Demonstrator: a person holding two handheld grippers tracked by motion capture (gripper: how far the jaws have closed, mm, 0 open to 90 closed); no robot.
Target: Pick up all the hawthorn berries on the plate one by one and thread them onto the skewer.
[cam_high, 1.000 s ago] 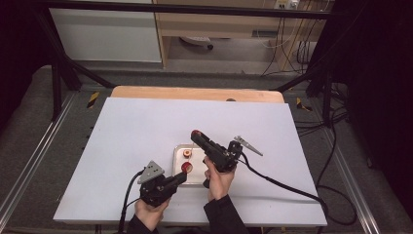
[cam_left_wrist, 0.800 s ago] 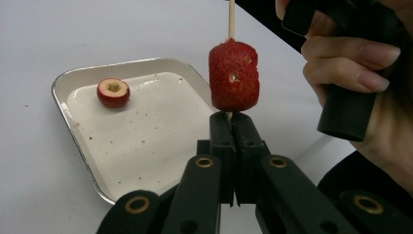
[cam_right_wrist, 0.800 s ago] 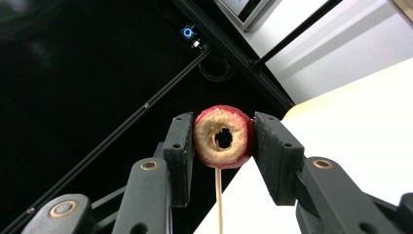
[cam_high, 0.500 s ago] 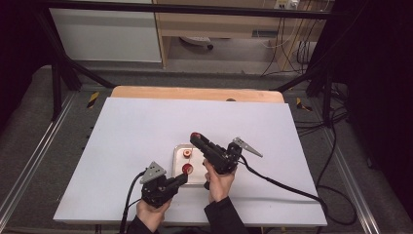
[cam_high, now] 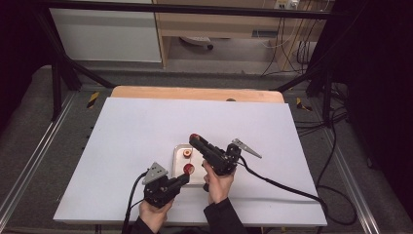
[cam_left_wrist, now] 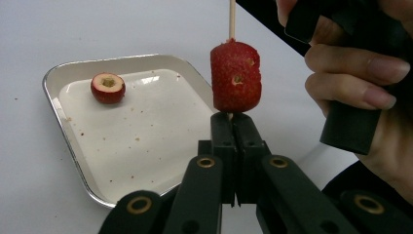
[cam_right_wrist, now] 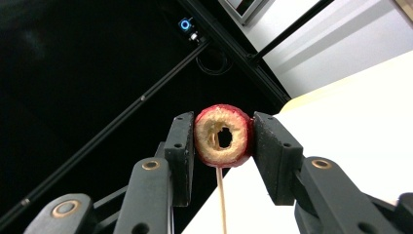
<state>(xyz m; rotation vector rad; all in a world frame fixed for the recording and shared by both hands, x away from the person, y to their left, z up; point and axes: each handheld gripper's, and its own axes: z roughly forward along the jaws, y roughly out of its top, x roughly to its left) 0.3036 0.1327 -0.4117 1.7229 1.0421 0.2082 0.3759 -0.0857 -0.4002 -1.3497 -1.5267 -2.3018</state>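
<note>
A red fruit (cam_right_wrist: 223, 136), cored through the middle, sits clamped between the pads of the right gripper (cam_right_wrist: 223, 141) at the centre of the right gripper view; a thin wooden stick (cam_right_wrist: 221, 200) runs down from it. In the high view that gripper (cam_high: 196, 139) sits just right of centre, tilted up. In the left gripper view the stick (cam_left_wrist: 232, 19) rises to the top edge, threaded through a second red fruit (cam_left_wrist: 235, 76) just above the left gripper (cam_left_wrist: 235, 127) — its jaws are closed tight on the stick's lower end. To the left lies a white tray (cam_left_wrist: 73, 146) with a third fruit (cam_left_wrist: 107, 87) in its upper left corner — all on a white table (cam_high: 136, 126).
</note>
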